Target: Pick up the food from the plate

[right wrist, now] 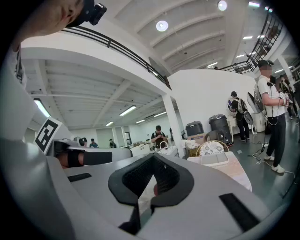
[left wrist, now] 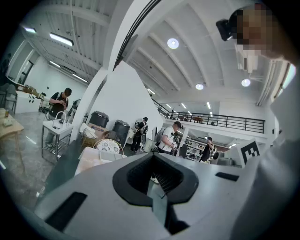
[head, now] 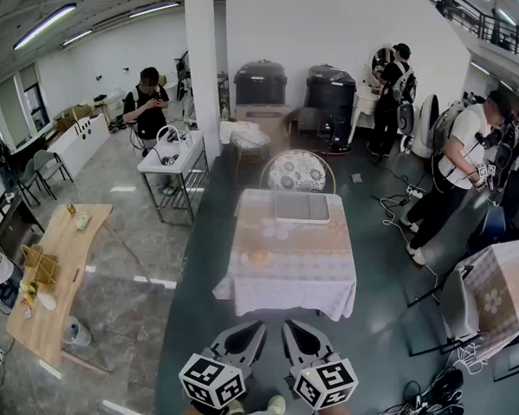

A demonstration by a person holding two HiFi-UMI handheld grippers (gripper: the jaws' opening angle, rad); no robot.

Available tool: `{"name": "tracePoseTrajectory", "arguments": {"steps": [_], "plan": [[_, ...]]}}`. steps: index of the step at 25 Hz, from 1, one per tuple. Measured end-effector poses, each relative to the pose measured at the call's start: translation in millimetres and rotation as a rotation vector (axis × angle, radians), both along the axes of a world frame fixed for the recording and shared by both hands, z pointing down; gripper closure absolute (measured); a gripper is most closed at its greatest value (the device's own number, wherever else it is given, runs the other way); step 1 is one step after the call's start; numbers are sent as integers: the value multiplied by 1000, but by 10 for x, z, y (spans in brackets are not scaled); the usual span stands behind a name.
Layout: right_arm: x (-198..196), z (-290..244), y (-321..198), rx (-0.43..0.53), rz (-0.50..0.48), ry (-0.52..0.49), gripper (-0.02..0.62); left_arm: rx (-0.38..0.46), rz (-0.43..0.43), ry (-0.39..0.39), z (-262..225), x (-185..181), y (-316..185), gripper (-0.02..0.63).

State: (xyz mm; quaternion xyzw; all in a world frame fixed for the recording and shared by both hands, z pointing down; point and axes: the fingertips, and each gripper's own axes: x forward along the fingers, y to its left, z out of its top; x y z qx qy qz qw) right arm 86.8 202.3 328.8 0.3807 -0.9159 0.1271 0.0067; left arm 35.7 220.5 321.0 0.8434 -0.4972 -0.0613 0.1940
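Both claws, the left gripper (head: 242,340) and the right gripper (head: 306,342), are hanging low by the body, each with jaws pressed together on nothing. The food (head: 259,256) is lying on the plate (head: 245,260) at the near left of the table (head: 326,268), straight ahead and well apart from both grippers. The left gripper is sitting slightly nearer. The food's type and long axis are too small to tell. A grey tray (head: 302,207) is lying beyond it.

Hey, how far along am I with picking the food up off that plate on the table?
Nothing looks done yet: the food lies on its plate on the table. Nothing is in hand: the left gripper and right gripper are both shut and empty, held short of the table. All of it is left: step up, open a gripper, close on the food and lift.
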Motion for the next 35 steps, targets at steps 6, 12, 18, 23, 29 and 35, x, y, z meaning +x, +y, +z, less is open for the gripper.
{"name": "tracePoseTrajectory", "arguments": {"steps": [6, 12, 18, 23, 29, 35], "plan": [[28, 7, -22, 4, -9, 2, 583, 2, -8, -3, 9, 38, -15, 601], [85, 26, -42, -11, -39, -27, 583, -7, -15, -16, 64, 130, -47, 601], [140, 59, -38, -15, -60, -47, 583, -6, -35, -39, 109, 197, -56, 601], [231, 101, -79, -21, -62, -48, 583, -5, -62, -50, 110, 237, -71, 601], [274, 70, -120, -13, -66, -47, 583, -11, -84, -57, 120, 227, -101, 601], [311, 73, -242, -11, -53, -45, 583, -7, -86, -61, 128, 252, -206, 601]]}}
